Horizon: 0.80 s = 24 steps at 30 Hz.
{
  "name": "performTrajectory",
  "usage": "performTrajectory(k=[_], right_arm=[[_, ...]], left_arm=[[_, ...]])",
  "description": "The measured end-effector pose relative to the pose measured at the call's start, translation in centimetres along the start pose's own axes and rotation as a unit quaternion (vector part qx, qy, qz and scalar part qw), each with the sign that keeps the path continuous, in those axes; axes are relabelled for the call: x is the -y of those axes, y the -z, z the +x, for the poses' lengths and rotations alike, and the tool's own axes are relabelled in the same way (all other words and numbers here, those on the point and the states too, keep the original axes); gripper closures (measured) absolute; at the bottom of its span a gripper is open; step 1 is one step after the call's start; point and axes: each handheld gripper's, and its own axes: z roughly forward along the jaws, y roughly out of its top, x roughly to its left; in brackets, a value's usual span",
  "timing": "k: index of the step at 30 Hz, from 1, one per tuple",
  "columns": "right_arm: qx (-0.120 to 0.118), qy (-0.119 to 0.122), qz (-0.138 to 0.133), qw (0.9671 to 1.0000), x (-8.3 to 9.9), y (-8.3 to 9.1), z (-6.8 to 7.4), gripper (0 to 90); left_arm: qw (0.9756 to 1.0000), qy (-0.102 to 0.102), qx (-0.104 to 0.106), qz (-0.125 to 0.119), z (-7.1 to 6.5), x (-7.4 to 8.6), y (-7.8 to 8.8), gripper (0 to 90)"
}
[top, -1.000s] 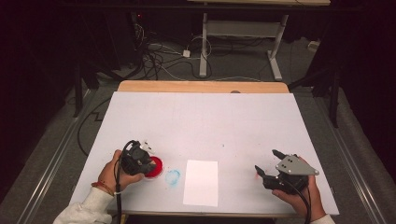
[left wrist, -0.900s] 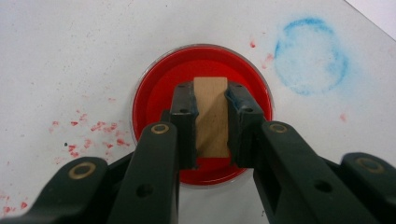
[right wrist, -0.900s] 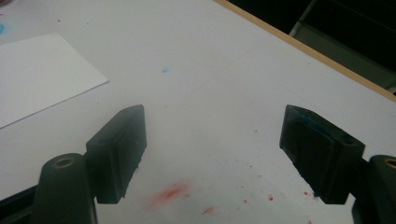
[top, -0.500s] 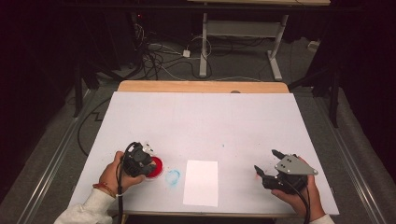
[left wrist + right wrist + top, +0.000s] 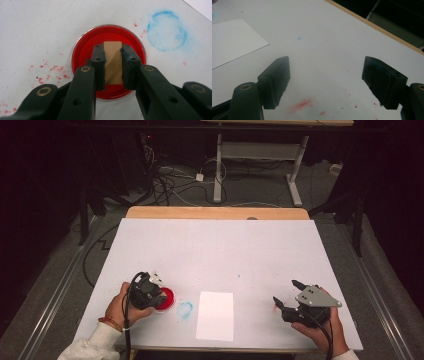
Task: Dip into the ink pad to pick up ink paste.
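The left gripper (image 5: 159,296), at the lower left of the high view, is pinching a small rectangular wooden block (image 5: 113,62) and holding it down in the round red ink dish (image 5: 82,53), centre frame in the left gripper view. Inking looks under way. Right of the dish is lying a faint blue ring print (image 5: 184,309), then the blank white paper sheet (image 5: 215,315), apparently not yet stamped. At the lower right, the right gripper (image 5: 285,294) is hovering with its jaws spread, holding nothing.
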Motion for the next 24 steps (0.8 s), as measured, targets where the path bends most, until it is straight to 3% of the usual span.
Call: performTrajectory(k=[9, 17, 24], right_arm=[[0.002, 0.001, -0.002, 1.0, 0.0, 0.2, -0.1, 22.9], [0.002, -0.001, -0.005, 1.0, 0.0, 0.2, -0.1, 22.8], [-0.001, 0.0, -0.004, 1.0, 0.0, 0.2, 0.0, 22.7]], left_arm=[[0.9991, 0.001, -0.006, -0.041, 0.1, 0.1, 1.6, 74.0], [0.9958, 0.007, -0.023, -0.089, 0.1, 0.4, 3.1, 74.0], [0.9945, 0.006, -0.03, -0.1, 0.1, 0.5, 3.4, 73.9]])
